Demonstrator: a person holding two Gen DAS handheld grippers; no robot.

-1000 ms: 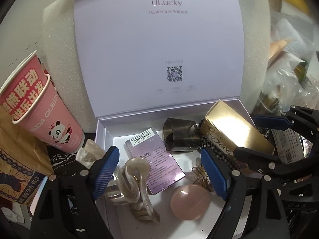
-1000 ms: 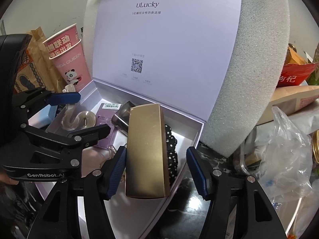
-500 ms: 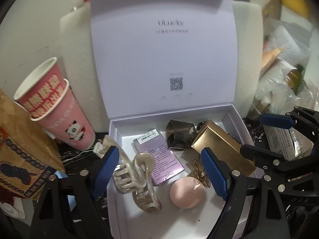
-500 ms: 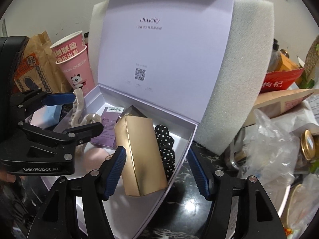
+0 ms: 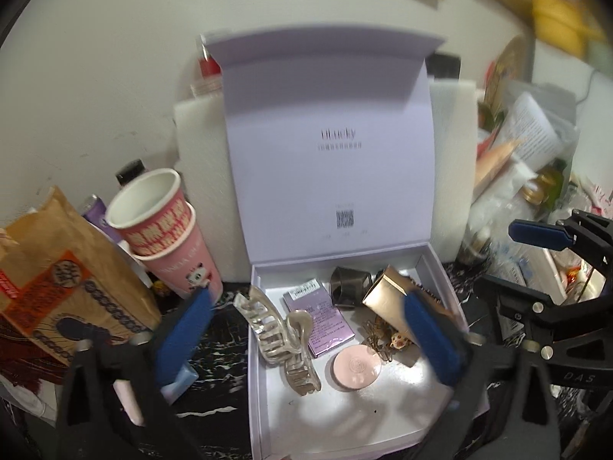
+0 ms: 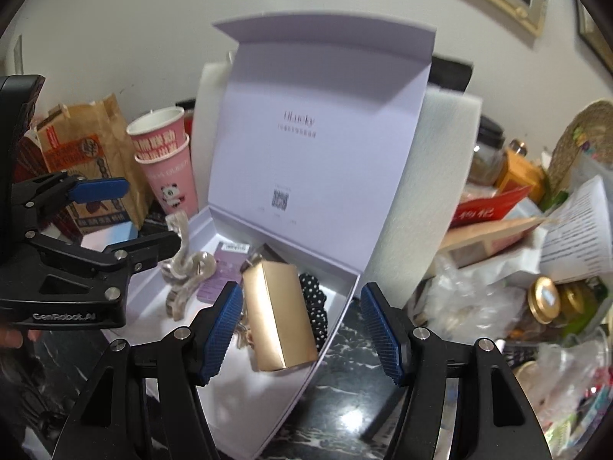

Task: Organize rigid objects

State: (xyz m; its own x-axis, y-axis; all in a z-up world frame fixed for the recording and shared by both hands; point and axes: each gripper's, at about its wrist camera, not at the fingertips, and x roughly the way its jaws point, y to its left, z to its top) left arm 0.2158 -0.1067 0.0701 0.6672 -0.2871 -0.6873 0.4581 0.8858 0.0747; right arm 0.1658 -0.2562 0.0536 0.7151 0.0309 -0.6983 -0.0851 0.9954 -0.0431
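Left wrist view: box (image 5: pixel 436 268) holds clip (image 5: pixel 281 335), gold carton (image 5: pixel 387 299), compact (image 5: pixel 356 366). Both my tongs empty, left gripper (image 5: pixel 306 337) and right gripper (image 6: pixel 302 329) both opening. Placing looks done; next likely shut lid (image 5: pixel 329 145), needs a grip on its top edge

Each hand-held gripper (image 6: pixel 302 329) is black plastic; ribbed blue pads (image 6: pixel 222 329); silver screws; white "GenRobot.AI" lettering.

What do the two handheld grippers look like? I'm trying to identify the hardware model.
Both are matte black plastic frames with silver screw heads and two long fingers faced with blue ribbed pads. The left gripper carries white "GenRobot.AI" lettering on its side; the right gripper shows embossed "DAS" letters on its body. No cables are visible. Of the person, only fingertips show, with no sleeve in view.
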